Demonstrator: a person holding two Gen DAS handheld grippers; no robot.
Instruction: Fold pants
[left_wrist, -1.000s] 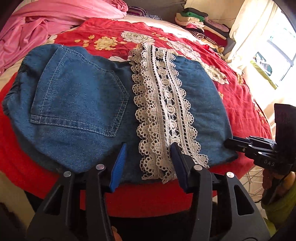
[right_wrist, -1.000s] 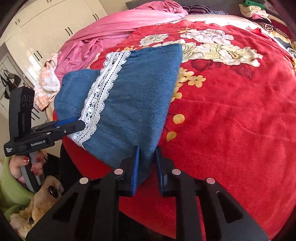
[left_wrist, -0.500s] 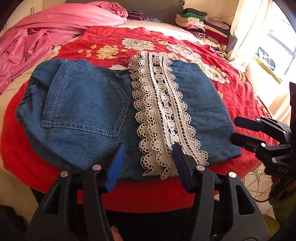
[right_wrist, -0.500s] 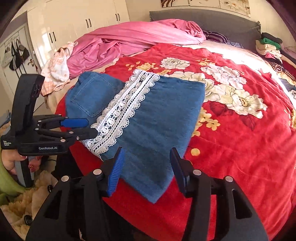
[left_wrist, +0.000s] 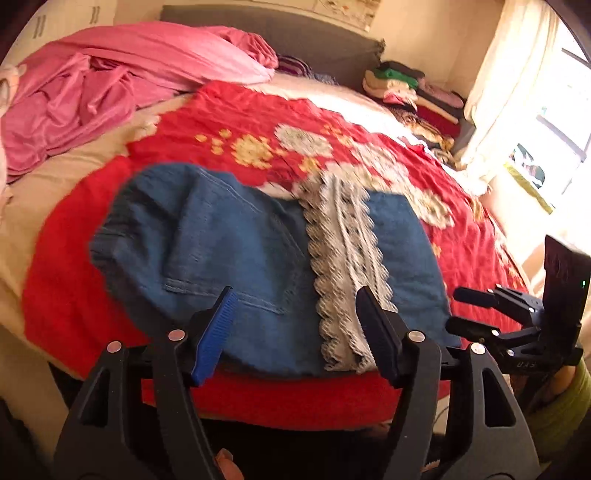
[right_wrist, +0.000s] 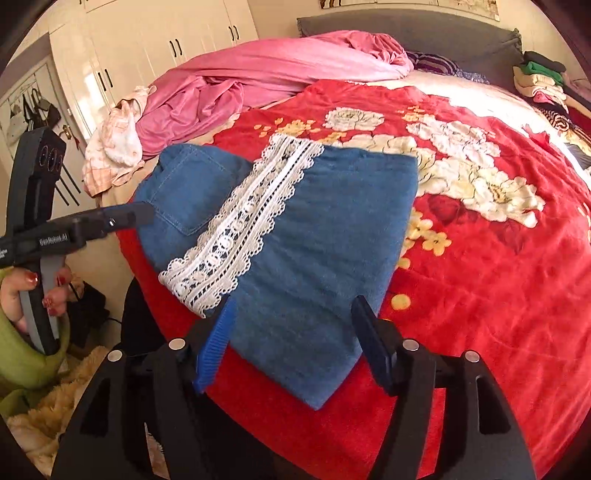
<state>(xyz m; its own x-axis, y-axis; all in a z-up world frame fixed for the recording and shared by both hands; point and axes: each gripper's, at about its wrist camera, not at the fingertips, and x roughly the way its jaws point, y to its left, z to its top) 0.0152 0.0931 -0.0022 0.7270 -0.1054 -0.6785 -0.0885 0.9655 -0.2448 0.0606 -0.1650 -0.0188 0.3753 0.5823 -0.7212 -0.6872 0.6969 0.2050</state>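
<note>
The blue denim pants (left_wrist: 236, 258) lie folded into a compact rectangle on the red floral blanket (left_wrist: 258, 122), back pocket up, with a white lace hem strip (left_wrist: 343, 266) across them. They also show in the right wrist view (right_wrist: 325, 236), with the lace (right_wrist: 251, 221) on top. My left gripper (left_wrist: 295, 332) is open and empty, raised over the near edge of the pants. My right gripper (right_wrist: 291, 343) is open and empty above the pants' near corner. Each gripper shows in the other's view: the right one (left_wrist: 465, 310) and the left one (right_wrist: 136, 218).
A pink sheet (right_wrist: 258, 77) is bunched at the head of the bed. A stack of folded clothes (left_wrist: 406, 88) sits at the far right corner. A checked cloth (right_wrist: 114, 147) lies at the bed's left edge. White wardrobes (right_wrist: 155, 48) stand behind.
Both grippers have pulled back and up from the pants. The right gripper, nearly shut a second ago, has opened and holds nothing. The pants lie still.
</note>
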